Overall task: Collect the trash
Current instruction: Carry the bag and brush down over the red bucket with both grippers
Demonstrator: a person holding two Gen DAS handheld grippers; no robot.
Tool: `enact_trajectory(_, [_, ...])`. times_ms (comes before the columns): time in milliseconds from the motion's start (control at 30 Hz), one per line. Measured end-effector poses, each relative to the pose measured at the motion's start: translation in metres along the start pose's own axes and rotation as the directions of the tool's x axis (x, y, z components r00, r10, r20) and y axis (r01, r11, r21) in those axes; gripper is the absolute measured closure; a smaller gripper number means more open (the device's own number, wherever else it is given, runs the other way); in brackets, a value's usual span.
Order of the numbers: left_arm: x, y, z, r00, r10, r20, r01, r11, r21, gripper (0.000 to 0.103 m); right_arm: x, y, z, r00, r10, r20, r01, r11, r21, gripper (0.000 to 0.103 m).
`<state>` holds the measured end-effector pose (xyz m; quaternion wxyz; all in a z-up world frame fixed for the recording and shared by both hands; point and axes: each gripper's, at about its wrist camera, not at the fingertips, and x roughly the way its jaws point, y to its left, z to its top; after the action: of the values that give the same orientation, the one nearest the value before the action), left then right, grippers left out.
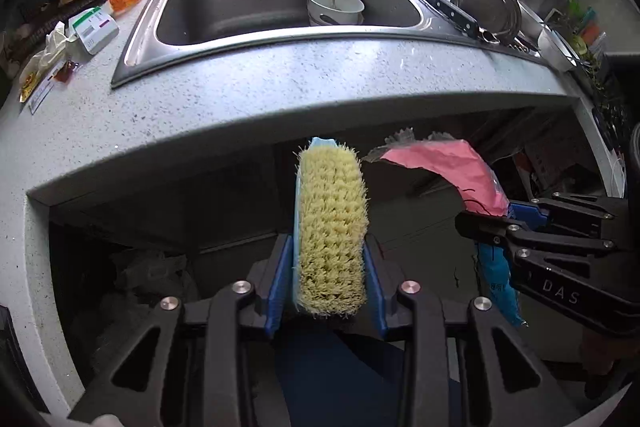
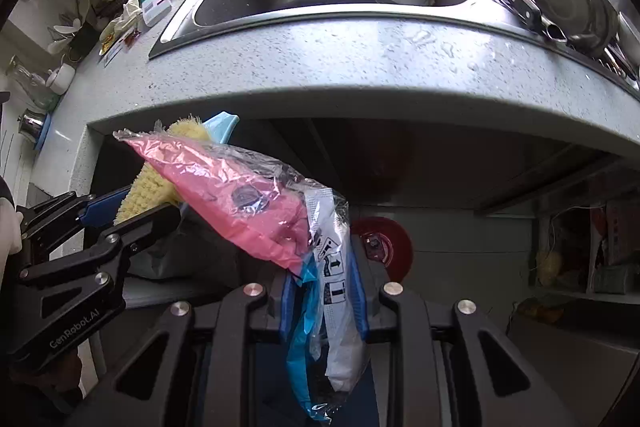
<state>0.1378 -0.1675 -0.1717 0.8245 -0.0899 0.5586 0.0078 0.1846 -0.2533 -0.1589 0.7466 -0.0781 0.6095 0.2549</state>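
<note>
Trash items held number two: one scrubbing brush with yellow bristles and a pale blue plastic back [image 1: 331, 227], and one crumpled plastic wrapper, pink at the top with clear, white and blue printed film below [image 2: 256, 203]. Both hang in front of the speckled grey stone countertop [image 1: 280, 87], over the dark open space beneath it.

Left gripper [image 1: 329, 267]: jaws narrow, blue pads pressed on the two long sides of the brush, bristles facing the camera. Right gripper [image 2: 325, 303]: jaws narrow, clamped on the lower white and blue part of the wrapper; the pink part fans out up and to the left. Both grippers point steeply downward and stand near each other, each showing at the edge of the other's view.

One stainless steel sink [image 1: 288, 7] is set in the countertop. It contains one white bowl [image 1: 335, 7] with one utensil standing in it. One steel pan [image 1: 486, 7] and one black-handled knife [image 1: 454, 13] lie on the drainer.

Small packets and a white glove at the counter's left end are hard to identify. Contents of the space under the counter are dark and unclear. The brush handle is hidden between the fingers.
</note>
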Motion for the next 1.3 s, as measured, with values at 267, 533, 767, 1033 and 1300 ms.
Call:
enact_trajectory(267, [0.048,-0.018,-0.012,0.998,-0.011,-0.066,0.016,0.998,0.066,0.07,0.034,-0.027,-0.027,0.999,-0.003,-0.039,0.007,0.995,0.104,0.081])
enact_trajectory(533, [0.155,-0.013,-0.043,0.994,0.0,-0.11,0.009,0.997,0.074,0.07,0.131,-0.064,-0.063,0.997,0.026,-0.068,-0.014,0.985,0.173,0.081])
enact_trajectory(767, [0.258,0.011,-0.074,0.985,0.038,-0.167,-0.029,0.998,0.055,0.07,0.243,-0.088,-0.084,0.993,0.038,-0.112,-0.016,0.983,0.185,0.081])
enact_trajectory(1033, [0.348,0.025,-0.092,0.974,0.049,-0.221,-0.038,0.998,0.051,0.07,0.332,-0.115,-0.097,0.988,0.012,-0.156,0.018,0.983,0.185,0.081])
enact_trajectory(1300, [0.385,0.023,-0.092,0.972,0.068,-0.224,-0.049,0.995,0.087,0.07,0.362,-0.126,-0.096,0.987,0.003,-0.163,0.023,0.987,0.159,0.079])
